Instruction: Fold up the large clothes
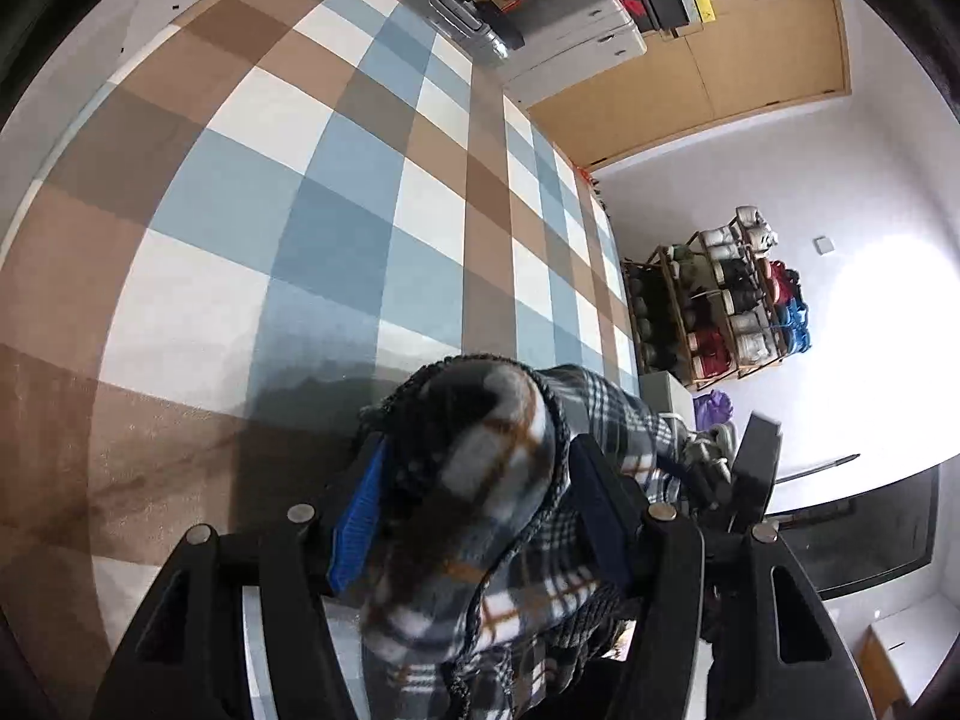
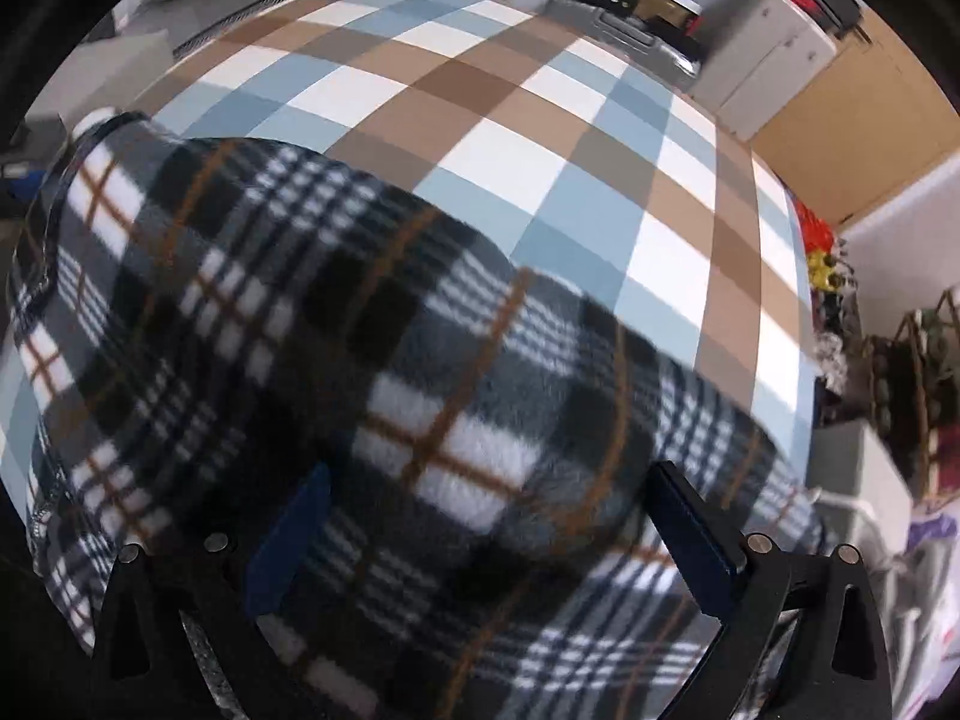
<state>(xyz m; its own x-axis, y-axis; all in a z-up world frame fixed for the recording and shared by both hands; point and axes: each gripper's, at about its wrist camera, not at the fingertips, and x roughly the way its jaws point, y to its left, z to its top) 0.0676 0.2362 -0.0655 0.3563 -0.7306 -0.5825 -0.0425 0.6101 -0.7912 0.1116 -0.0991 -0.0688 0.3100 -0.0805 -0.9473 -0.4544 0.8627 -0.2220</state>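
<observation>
Left hand-held gripper (image 1: 480, 480) clamps bunched plaid fleece (image 1: 480, 468) between its fingers.

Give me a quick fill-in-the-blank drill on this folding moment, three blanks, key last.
1. The left gripper is shut on a bunched fold of the dark ____-patterned fleece garment.
2. The garment lies over a flat surface checked in blue, white and ____.
3. In the left wrist view, a wooden rack by the white wall holds rows of ____.

Missing words: plaid; brown; shoes
</observation>
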